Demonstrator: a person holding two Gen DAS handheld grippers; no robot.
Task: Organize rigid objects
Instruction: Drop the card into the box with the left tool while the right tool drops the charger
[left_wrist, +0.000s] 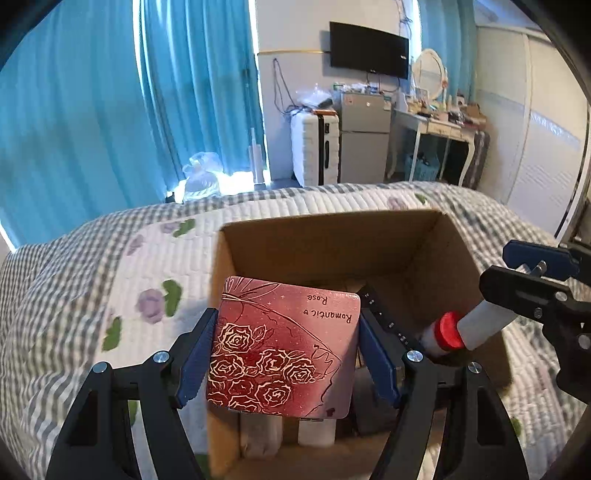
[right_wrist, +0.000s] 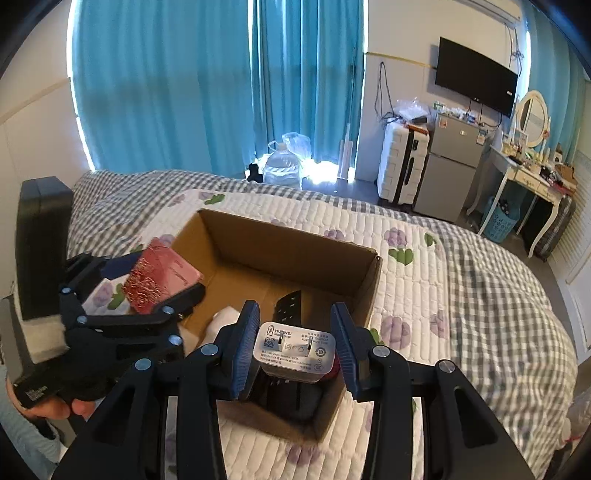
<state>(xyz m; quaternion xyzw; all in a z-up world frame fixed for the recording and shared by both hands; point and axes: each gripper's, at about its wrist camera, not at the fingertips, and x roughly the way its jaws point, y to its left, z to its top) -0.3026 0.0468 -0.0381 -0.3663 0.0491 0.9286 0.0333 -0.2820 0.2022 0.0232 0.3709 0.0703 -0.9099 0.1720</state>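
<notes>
Gripping rose tin (left_wrist: 282, 350), left tool (left_wrist: 286, 360) over cardboard box (left_wrist: 332, 236); right tool (right_wrist: 293, 347) pinches charger (right_wrist: 294, 350) above box.

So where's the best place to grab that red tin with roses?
By its two straight opposite edges, coming in level from its near end. The red tin is flat and square, so a grip sits flush there, as the left tool holds it.

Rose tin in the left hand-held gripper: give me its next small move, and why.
Probably lower the rose tin into the cardboard box: the left hand-held gripper grips it just above the open box.
</notes>
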